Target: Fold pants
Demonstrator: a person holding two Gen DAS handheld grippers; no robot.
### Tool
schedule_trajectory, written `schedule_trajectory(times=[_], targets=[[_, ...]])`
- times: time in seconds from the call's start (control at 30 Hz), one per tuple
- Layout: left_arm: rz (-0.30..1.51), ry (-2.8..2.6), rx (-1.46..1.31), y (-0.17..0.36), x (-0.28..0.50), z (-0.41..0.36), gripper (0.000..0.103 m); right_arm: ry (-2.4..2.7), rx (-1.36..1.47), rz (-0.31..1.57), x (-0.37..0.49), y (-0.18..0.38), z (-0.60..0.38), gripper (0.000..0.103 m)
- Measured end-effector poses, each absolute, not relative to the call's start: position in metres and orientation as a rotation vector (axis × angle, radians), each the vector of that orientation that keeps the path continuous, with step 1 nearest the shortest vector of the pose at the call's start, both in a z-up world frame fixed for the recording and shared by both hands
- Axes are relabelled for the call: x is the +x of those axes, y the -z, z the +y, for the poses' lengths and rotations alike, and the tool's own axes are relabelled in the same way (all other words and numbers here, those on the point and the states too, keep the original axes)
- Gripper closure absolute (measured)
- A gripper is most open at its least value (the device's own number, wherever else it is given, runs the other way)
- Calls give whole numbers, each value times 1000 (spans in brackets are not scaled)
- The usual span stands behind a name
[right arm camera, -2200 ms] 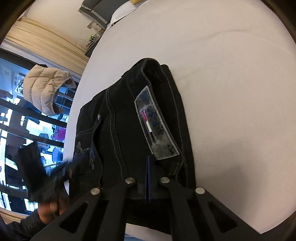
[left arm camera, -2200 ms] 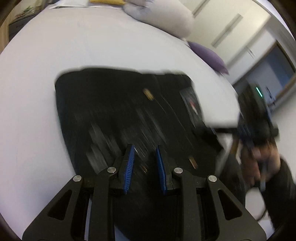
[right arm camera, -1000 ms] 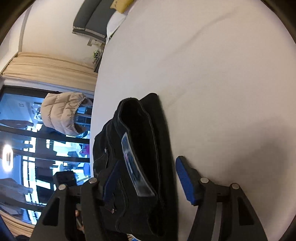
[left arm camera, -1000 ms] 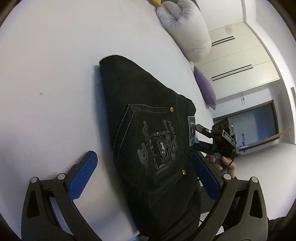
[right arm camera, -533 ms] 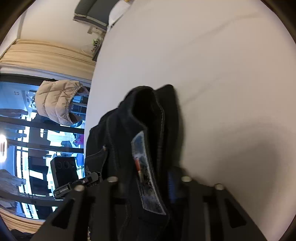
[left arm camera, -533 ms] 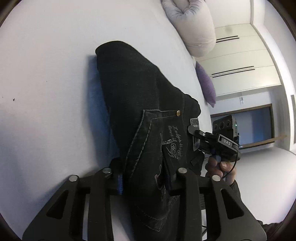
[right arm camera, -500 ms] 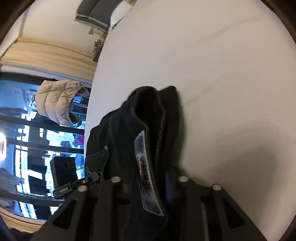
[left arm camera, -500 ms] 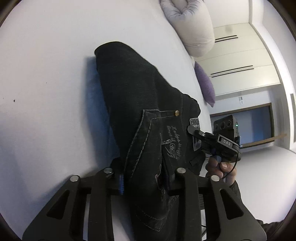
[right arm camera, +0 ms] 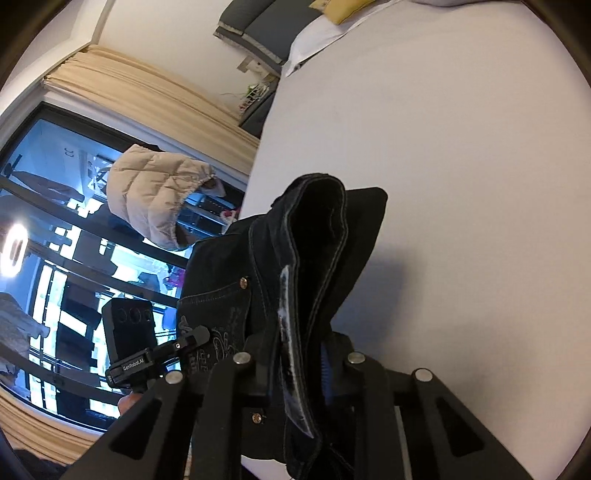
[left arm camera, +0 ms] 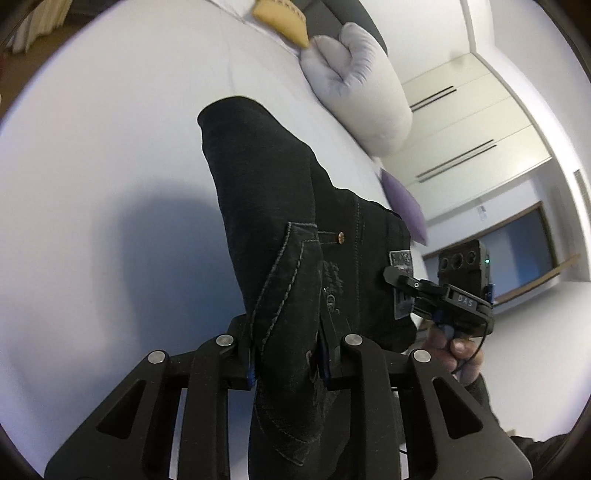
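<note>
Left wrist view: both grippers clamp folded black jeans above a white bed.
Left gripper [left arm camera: 286,352] has its jaws pinched together on the back-pocket edge of the black jeans [left arm camera: 269,206], which hang lifted over the bed sheet [left arm camera: 92,184] and cast a shadow on it; right gripper [left arm camera: 413,291] grips the waistband at the leather patch [left arm camera: 400,291]; grey pillow [left arm camera: 362,92], yellow cushion [left arm camera: 282,18] and purple cushion [left arm camera: 404,201] sit behind. Right wrist view: right gripper [right arm camera: 297,363] jaws closed on the waistband fold of the jeans [right arm camera: 325,229], patch [right arm camera: 286,332] edge-on between them; left gripper [right arm camera: 159,358] holds the pocket side at left; beige puffer jacket [right arm camera: 155,192] hangs by the window [right arm camera: 44,236]; sheet [right arm camera: 461,147] lies below.
</note>
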State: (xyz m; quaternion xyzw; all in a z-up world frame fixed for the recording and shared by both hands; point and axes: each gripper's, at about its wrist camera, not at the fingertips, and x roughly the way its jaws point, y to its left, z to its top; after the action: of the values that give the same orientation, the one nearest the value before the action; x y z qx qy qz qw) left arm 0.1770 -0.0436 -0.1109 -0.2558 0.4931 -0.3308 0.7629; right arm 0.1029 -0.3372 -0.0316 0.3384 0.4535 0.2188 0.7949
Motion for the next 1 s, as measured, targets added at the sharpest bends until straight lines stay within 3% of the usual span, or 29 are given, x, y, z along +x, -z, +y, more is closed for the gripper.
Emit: schedule_trajectory(times=[0.2,0.4,0.5,0.8,0.9,0.93,1.0], targets=[[1103,641,-546,116,186,-39,82,-475,770,1027,161,61,-304,83],[1193,589,-576,161,205,-5,80,-424,832,1122,192,115,-300,82],[1195,583,-602,176,205,-3,73,-425,873,1129,190,135,-304,73],[1156,588,-621,173,194,-7,63,-472,964,1070,185,147,-309,68],[1115,549,-593,163,187,-6,44,-427,946,1046,181,133,-311,57],[1100,534,-581,159,186,-7,33,-407,934,1038,177,128,-314,54],[1043,481,-549,145,174,4,21,-361,899,1009,161,115,-322,52]])
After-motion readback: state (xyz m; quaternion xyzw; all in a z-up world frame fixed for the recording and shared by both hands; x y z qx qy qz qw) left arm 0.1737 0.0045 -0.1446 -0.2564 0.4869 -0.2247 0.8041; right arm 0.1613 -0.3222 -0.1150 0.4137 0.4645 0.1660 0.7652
